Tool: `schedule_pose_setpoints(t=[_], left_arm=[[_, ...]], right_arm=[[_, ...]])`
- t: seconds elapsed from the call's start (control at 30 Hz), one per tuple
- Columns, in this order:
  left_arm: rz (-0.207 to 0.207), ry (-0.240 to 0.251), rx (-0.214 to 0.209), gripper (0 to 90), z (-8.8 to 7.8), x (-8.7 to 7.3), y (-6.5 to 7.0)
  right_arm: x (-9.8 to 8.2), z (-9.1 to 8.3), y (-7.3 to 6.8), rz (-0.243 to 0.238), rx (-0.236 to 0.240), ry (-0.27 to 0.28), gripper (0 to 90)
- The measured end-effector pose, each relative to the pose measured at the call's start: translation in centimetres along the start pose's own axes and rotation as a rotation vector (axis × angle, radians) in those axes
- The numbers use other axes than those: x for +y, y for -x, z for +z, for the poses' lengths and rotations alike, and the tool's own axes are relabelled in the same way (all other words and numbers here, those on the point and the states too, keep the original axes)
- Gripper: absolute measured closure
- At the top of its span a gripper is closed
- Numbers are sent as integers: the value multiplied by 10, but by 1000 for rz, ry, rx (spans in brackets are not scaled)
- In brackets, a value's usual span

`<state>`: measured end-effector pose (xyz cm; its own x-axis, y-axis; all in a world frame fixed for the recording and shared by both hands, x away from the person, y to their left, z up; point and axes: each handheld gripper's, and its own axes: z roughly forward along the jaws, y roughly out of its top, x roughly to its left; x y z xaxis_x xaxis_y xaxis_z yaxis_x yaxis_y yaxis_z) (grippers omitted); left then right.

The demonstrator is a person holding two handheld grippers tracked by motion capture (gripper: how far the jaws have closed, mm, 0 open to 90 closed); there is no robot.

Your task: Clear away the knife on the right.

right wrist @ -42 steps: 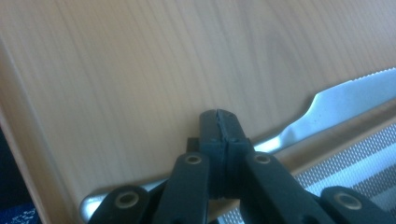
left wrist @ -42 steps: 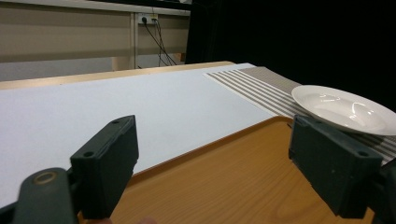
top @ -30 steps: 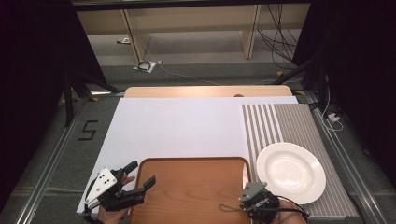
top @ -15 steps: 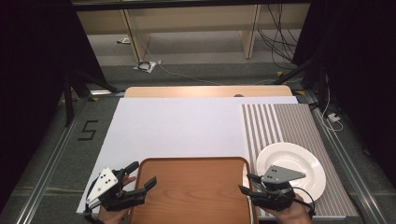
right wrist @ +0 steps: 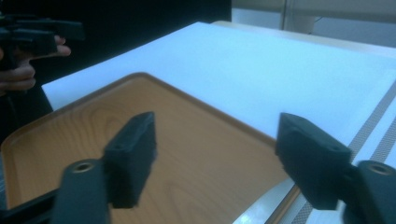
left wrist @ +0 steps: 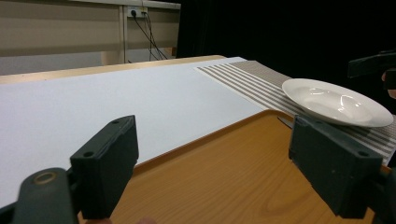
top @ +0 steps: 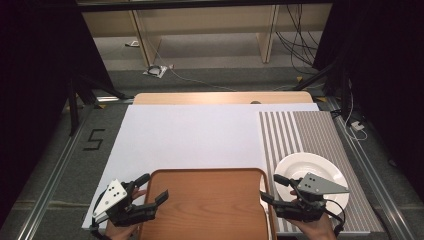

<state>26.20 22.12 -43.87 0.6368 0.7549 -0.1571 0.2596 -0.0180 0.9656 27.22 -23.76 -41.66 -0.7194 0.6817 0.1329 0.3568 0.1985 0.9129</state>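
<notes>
The wooden tray (top: pixel 205 202) is the landmark: it lies at the near edge of the table, on the white board (top: pixel 200 135), with nothing on it.

At the tray's left edge sits the left gripper (top: pixel 152 190), released, its jaws spread wide and pointed across the tray's near-left corner. In the left gripper view (left wrist: pixel 215 154) the jaws straddle bare wood without touching the rim. My guess is that it is lining up to take the left rim. The risk there is a shallow bite: the rim looks low and rounded, so jaws closing from above the lip rather than around it could slide off and nudge the tray sideways.

At the tray's right edge the right gripper (top: pixel 272 189) is also released, jaws wide apart and aimed back over the tray's far-right corner, as the right gripper view (right wrist: pixel 215 149) shows. Just right of the tray, touching or nearly touching its rim, rests the white plate (top: pixel 310 172) on the striped mat (top: pixel 320 135); the hand holding this gripper hovers over the plate's near part.

That closeness is the main hazard, I judge. A tray pushed right, or lifted unevenly by one side first, could knock the plate, and a dropping hand could tip the plate's rim. Uneven grips could tilt the tray.
</notes>
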Motion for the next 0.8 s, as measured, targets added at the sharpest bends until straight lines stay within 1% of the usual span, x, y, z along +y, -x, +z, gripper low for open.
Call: schedule_pose_setpoints(t=[0.03, 0.1, 0.17, 0.2, 0.27, 0.37, 0.43, 0.57, 0.67, 0.73, 0.8], left_arm=[[1, 0, 0, 158, 0, 0, 0], [2, -2, -2, 158, 0, 0, 0], [1, -1, -4, 158, -1, 0, 0], [2, -1, -4, 158, -1, 0, 0], [2, -2, -5, 158, -1, 0, 0], [0, -3, -7, 158, 0, 0, 1], [3, -8, -10, 158, 0, 0, 1], [4, -9, -10, 158, 0, 0, 1], [3, -6, -9, 158, 0, 0, 1], [4, -6, -9, 158, 0, 0, 1], [4, -7, -10, 158, 0, 0, 1]], right_arm=[[0, 0, 0, 2, 2, 6, 227], [0, 1, 1, 10, -15, 3, 162], [0, 1, 0, 7, -20, 2, 128], [0, 1, 0, 3, -21, 9, 127], [0, -1, -1, 5, -8, 27, 127], [1, -3, -1, -4, -13, 58, 128], [1, -4, 0, 1, -17, 67, 129], [1, -6, 1, -5, -35, 84, 137], [1, -9, 1, -18, -43, 124, 140], [1, -10, 0, -18, -43, 137, 139], [1, -10, 0, -15, -45, 134, 139]])
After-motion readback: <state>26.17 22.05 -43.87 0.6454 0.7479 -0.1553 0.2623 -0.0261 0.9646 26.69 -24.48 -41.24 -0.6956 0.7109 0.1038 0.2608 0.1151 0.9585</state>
